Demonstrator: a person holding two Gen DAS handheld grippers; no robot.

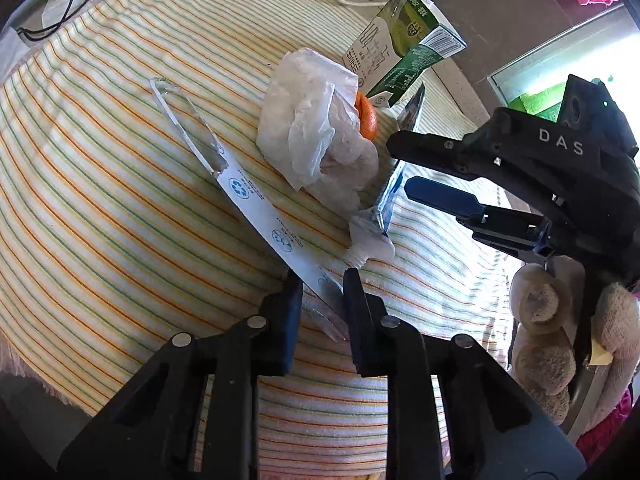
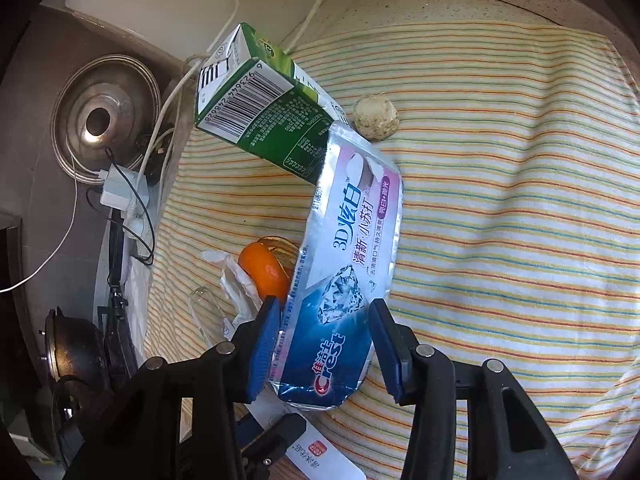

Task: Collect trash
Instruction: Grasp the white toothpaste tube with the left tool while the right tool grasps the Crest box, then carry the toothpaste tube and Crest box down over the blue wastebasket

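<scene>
A striped cloth (image 2: 500,208) covers the worktop. Beyond its far edge lies a speckled stone counter (image 2: 420,0) with a white cable (image 2: 316,4). Left of the cloth sits a metal pot lid (image 2: 106,116); daylight enters a window (image 1: 560,64).

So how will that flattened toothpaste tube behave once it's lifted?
The toothpaste tube looks squeezed flat and already curves, so it will probably flop. Likely light. Its glossy foil may slip between the right gripper pads, and its far end leans on the carton.
</scene>
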